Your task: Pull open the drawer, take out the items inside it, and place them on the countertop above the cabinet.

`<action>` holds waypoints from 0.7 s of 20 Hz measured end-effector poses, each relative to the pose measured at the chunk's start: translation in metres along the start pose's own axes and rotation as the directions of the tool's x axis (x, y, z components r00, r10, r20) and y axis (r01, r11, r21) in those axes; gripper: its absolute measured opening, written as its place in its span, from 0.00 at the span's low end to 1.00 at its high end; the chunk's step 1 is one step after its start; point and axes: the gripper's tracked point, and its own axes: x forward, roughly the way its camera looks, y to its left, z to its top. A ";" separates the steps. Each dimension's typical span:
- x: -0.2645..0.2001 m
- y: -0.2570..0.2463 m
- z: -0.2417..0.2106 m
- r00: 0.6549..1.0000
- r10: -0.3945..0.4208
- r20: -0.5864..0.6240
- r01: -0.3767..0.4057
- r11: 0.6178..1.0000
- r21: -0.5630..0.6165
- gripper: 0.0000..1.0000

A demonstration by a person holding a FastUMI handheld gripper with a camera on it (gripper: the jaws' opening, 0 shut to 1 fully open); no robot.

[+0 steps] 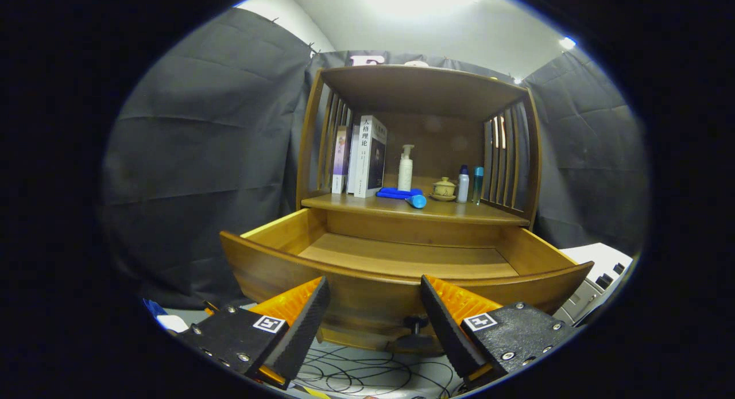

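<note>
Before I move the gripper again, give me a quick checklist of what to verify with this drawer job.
1. Drawer pulled open: ok, it stands well out from the cabinet.
2. Drawer emptied: cannot tell, the visible floor is bare but the front panel hides the near part.
3. Gripper free: ok, fingers apart, holding nothing, the knob between and just beyond them.
4. Items on countertop: ok, a blue object lies there beside the pump bottle.
5. Path clear: not ok, loose cables lie below the fingers.

Your hand-held gripper (374, 307) hangs spread wide before the pulled-out drawer (402, 272), its knob (414, 324) between the fingers; a blue item (402, 195) lies on the tabletop (482, 212).
</note>
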 end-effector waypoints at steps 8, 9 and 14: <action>0.010 -0.019 -0.036 0.994 -0.083 -0.074 0.087 0.995 0.051 0.96; 0.011 -0.022 -0.038 0.992 -0.096 -0.080 0.101 0.992 0.070 0.96; 0.011 -0.032 -0.039 0.986 -0.137 -0.094 0.150 0.978 0.148 0.95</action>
